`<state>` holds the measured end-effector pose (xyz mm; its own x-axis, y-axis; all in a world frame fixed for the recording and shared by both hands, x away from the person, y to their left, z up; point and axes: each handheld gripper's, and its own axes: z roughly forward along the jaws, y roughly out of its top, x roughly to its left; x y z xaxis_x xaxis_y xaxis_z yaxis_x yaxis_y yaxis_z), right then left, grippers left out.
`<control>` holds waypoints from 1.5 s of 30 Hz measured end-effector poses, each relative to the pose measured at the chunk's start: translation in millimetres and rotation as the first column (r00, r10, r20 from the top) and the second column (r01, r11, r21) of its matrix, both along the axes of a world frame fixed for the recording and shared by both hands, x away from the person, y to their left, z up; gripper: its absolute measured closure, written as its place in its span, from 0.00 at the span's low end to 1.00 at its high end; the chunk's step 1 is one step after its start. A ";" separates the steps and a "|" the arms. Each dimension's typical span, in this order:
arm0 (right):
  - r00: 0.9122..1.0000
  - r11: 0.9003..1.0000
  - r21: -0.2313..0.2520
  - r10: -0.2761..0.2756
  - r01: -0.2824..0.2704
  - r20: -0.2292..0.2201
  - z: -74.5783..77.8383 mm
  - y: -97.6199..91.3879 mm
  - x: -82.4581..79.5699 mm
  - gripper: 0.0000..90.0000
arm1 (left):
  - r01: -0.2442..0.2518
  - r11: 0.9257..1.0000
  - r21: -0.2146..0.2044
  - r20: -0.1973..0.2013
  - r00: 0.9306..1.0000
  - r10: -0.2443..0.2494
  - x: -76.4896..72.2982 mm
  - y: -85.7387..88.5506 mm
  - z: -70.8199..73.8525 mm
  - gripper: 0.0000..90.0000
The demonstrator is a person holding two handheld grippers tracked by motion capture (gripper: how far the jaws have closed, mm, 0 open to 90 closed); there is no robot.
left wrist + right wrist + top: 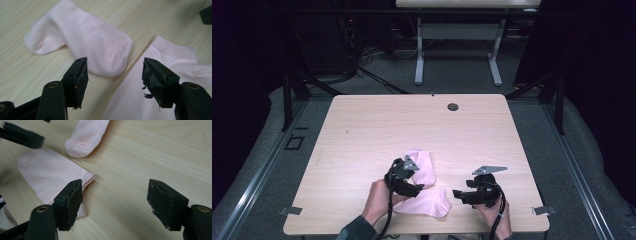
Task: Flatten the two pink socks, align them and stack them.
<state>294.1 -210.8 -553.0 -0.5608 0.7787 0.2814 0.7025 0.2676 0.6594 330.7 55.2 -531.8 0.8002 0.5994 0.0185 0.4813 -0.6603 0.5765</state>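
Socks [87, 42] pink, two, claws [419, 189] two

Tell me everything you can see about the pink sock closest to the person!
The pale pink ankle sock of soft knit fabric lies flat on the light wooden table near its front edge. It has a ribbed cuff and looks slightly creased. The open left gripper hovers above it, not gripping. Another pink sock lies just beyond.

Pink socks [424, 187] — between two tongs
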 end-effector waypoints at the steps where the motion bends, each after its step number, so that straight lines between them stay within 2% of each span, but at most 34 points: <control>1: 1.000 1.000 -0.003 -0.005 0.005 -0.004 -0.3 -1.8 0.2 0.32 | 0.012 0.999 0.030 -0.005 1.000 -0.012 3.8 -7.2 -3.7 0.45; 2: 1.000 1.000 -0.005 -0.005 0.005 -0.005 -0.3 -3.6 0.2 0.32 | 0.012 0.999 0.030 -0.005 1.000 -0.012 3.8 -7.2 -3.7 0.47; 5: 1.000 1.000 0.000 -0.013 0.013 -0.005 -0.8 -5.7 -0.3 0.32 | 0.042 0.995 0.095 -0.032 0.999 -0.039 10.9 -22.2 -12.8 0.53; 6: 1.000 1.000 0.015 -0.023 0.023 -0.002 -1.4 -7.0 -1.1 0.33 | 0.054 0.993 0.102 -0.045 0.998 -0.049 11.8 -25.1 -14.7 0.59; 7: 1.000 1.000 0.012 -0.022 0.022 -0.002 -1.2 -7.9 -1.1 0.33 | 0.069 0.988 0.136 -0.057 0.996 -0.062 12.9 -29.3 -17.7 0.65; 8: 1.000 0.999 0.019 -0.027 0.027 0.000 -1.7 -8.1 -1.1 0.33 | 0.071 0.987 0.147 -0.064 0.996 -0.062 13.4 -30.9 -19.4 0.68; 11: 0.999 0.999 0.014 -0.032 0.032 -0.004 -2.2 -9.2 -0.3 0.34 | 0.076 0.986 0.149 -0.064 0.996 -0.067 14.3 -32.0 -22.1 0.87; 12: 0.999 0.999 0.014 -0.032 0.032 -0.004 -2.2 -9.2 -0.3 0.34 | 0.072 0.985 0.155 -0.058 0.996 -0.063 14.9 -32.0 -22.0 0.87; 13: 0.999 0.999 0.015 -0.034 0.034 -0.003 -2.4 -9.4 -0.2 0.34 | 0.070 0.986 0.150 -0.056 0.996 -0.062 15.6 -31.6 -21.8 0.95; 14: 0.999 0.999 0.017 -0.035 0.035 -0.003 -2.6 -9.7 0.0 0.34 | 0.066 0.989 0.132 -0.063 0.996 -0.058 16.8 -30.7 -21.5 0.96; 15: 0.999 0.999 0.018 -0.036 0.037 -0.005 -2.3 -10.7 0.5 0.34 | 0.054 0.996 0.073 -0.077 0.996 -0.048 18.7 -26.8 -16.1 0.97; 16: 0.999 0.999 0.018 -0.036 0.037 -0.005 -2.3 -10.7 0.5 0.34 | 0.054 0.996 0.073 -0.077 0.996 -0.048 18.7 -26.8 -16.1 0.97; 17: 0.999 0.998 0.033 -0.047 0.047 0.000 -2.7 -10.7 0.8 0.34 | 0.034 0.999 0.008 -0.091 0.995 -0.033 20.8 -22.4 -8.1 0.97; 19: 0.998 0.997 0.052 -0.063 0.063 0.006 -1.9 -11.8 1.2 0.34 | 0.012 0.997 -0.081 -0.104 0.994 -0.021 24.4 -15.2 10.8 0.97; 20: 0.998 0.997 0.060 -0.059 0.059 0.007 -1.2 -12.1 2.0 0.35 | -0.008 0.991 -0.135 -0.106 0.994 -0.006 25.3 -12.3 21.7 0.97; 21: 0.998 0.996 0.067 -0.064 0.063 0.010 0.4 -10.1 2.7 0.35 | -0.008 0.988 -0.152 -0.101 0.995 -0.008 26.1 -10.0 30.5 0.97; 24: 0.997 0.993 0.099 -0.069 0.066 0.029 3.3 -4.2 4.8 0.35 | -0.021 0.968 -0.248 -0.110 0.994 -0.007 28.8 -3.6 61.6 0.97; 25: 0.997 0.992 0.106 -0.064 0.061 0.032 4.3 -2.6 6.5 0.34 | -0.021 0.955 -0.295 -0.111 0.994 -0.013 28.7 -1.2 78.0 0.97; 26: 0.997 0.992 0.106 -0.064 0.061 0.032 4.3 -2.6 6.5 0.34 | -0.021 0.955 -0.295 -0.111 0.994 -0.013 28.7 -1.2 78.0 0.97; 30: 0.998 0.990 0.138 -0.044 0.037 0.047 7.8 10.1 13.1 0.31 | -0.023 0.936 -0.352 -0.119 0.993 -0.020 25.9 0.8 97.7 0.97; 33: 0.995 0.991 0.136 -0.031 0.018 0.093 11.2 24.5 11.0 0.26 | -0.025 0.922 -0.386 -0.134 0.991 -0.029 22.2 -2.3 102.5 0.97; 34: 0.990 0.993 0.113 -0.048 0.033 0.133 11.5 38.3 10.1 0.27 | -0.022 0.919 -0.395 -0.132 0.991 -0.033 20.6 -4.2 103.3 0.97; 35: 0.988 0.995 0.093 -0.045 0.032 0.144 11.0 41.6 11.7 0.29 | -0.023 0.915 -0.403 -0.132 0.991 -0.034 19.8 -5.4 103.7 0.97; 36: 0.986 0.995 0.085 -0.064 0.052 0.154 9.6 46.2 14.1 0.37 | -0.020 0.909 -0.416 -0.130 0.991 -0.038 18.4 -7.6 104.7 0.97; 37: 0.985 0.994 0.091 -0.073 0.059 0.159 8.1 49.5 17.4 0.45 | -0.020 0.909 -0.416 -0.130 0.991 -0.038 18.4 -7.6 104.7 0.97; 38: 0.983 0.994 0.083 -0.081 0.068 0.166 7.3 51.7 20.7 0.51 | -0.021 0.901 -0.434 -0.139 0.989 -0.044 18.5 -7.5 104.3 0.97; 39: 0.983 0.994 0.083 -0.081 0.068 0.166 7.3 51.7 20.7 0.51 | -0.028 0.896 -0.444 -0.145 0.989 -0.041 18.5 -6.7 104.0 0.97; 40: 0.977 0.993 0.095 -0.091 0.074 0.191 6.5 54.1 26.5 0.65 | -0.032 0.890 -0.454 -0.151 0.988 -0.041 18.5 -5.4 103.7 0.97; 41: 0.977 0.993 0.095 -0.091 0.074 0.191 6.5 54.1 26.5 0.65 | -0.039 0.884 -0.466 -0.157 0.987 -0.040 18.5 -4.0 102.9 0.97; 42: 0.972 0.992 0.098 -0.099 0.079 0.215 7.3 56.2 30.8 0.71 | -0.051 0.869 -0.492 -0.171 0.985 -0.039 18.3 0.0 101.8 0.97; 43: 0.972 0.992 0.098 -0.099 0.079 0.215 7.3 56.2 30.8 0.71 | -0.051 0.869 -0.492 -0.171 0.985 -0.039 18.3 0.0 101.8 0.97; 44: 0.971 0.992 0.099 -0.095 0.075 0.221 8.0 57.2 32.5 0.74 | -0.058 0.859 -0.509 -0.183 0.982 -0.042 18.2 2.5 101.2 0.97; 45: 0.968 0.995 0.085 -0.080 0.061 0.237 10.1 59.5 33.0 0.82 | -0.064 0.849 -0.524 -0.193 0.980 -0.045 17.8 5.6 100.1 0.97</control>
<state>327.1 -151.2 -542.9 -0.5633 0.8004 0.2051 0.5366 0.1656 0.8274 348.4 60.8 -431.7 0.7492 0.4830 -0.4533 0.6223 -0.2790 0.7314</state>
